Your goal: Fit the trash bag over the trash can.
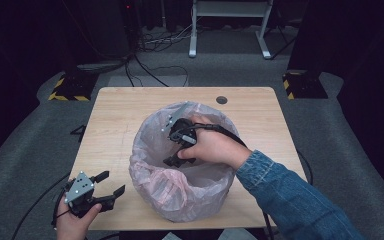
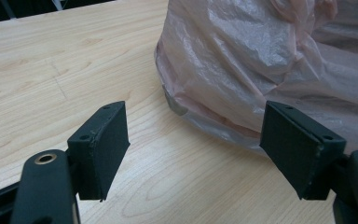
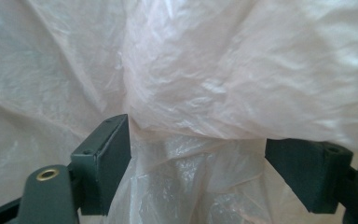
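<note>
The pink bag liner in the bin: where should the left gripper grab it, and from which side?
Take the loose overhang of the pink bag liner draped over the bin's near-left rim. Bring the left gripper, now open beside it above the table, in level from the left; the slack folds there give the fingers film to pinch.

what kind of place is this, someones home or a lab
Most likely a lab or recording studio, not a home. A lone wooden table stands on grey carpet, cables trail across the floor behind it, and hazard-striped stand bases flank it against dark surroundings.
</note>
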A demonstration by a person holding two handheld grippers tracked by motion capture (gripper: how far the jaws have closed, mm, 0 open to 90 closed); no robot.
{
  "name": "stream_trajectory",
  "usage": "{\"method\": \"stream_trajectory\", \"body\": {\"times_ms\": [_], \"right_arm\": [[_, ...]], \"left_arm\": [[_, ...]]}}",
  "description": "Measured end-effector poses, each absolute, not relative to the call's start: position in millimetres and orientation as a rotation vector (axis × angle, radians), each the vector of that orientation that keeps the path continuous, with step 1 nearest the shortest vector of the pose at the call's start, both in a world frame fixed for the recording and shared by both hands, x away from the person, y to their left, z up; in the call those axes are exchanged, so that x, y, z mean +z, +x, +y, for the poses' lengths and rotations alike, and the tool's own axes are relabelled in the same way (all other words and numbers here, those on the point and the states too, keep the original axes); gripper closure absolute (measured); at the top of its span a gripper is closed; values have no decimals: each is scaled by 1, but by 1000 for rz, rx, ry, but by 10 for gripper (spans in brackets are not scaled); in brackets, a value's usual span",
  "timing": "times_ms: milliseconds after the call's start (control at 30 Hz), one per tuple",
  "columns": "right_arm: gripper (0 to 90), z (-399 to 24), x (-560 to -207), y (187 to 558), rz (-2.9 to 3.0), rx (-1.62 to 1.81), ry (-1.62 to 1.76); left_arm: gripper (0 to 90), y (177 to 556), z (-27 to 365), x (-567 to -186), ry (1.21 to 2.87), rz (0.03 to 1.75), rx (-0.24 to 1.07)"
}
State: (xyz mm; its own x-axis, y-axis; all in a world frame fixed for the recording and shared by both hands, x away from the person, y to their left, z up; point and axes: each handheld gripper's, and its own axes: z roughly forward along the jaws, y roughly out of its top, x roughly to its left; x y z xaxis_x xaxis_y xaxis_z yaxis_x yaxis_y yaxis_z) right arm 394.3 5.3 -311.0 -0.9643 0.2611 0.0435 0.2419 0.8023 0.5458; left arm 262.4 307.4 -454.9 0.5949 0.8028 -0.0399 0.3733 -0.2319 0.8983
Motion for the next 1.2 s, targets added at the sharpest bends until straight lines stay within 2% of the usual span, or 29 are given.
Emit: {"method": "stream_trajectory", "body": {"times_ms": [367,700,1033,1200], "right_arm": [[270,-6,-284,382,2914,991,362],[272,-22,-246,367,2833,1116,325],[269,-37,-207,330,2704,1306,224],[264,-38,-198,309,2681,1379,148]], "left_arm": [[236,264,307,-454,1831,950,539],[235,266,304,-455,1826,954,531],[235,267,303,-455,1831,948,531],[235,268,302,-455,1836,947,529]]}}
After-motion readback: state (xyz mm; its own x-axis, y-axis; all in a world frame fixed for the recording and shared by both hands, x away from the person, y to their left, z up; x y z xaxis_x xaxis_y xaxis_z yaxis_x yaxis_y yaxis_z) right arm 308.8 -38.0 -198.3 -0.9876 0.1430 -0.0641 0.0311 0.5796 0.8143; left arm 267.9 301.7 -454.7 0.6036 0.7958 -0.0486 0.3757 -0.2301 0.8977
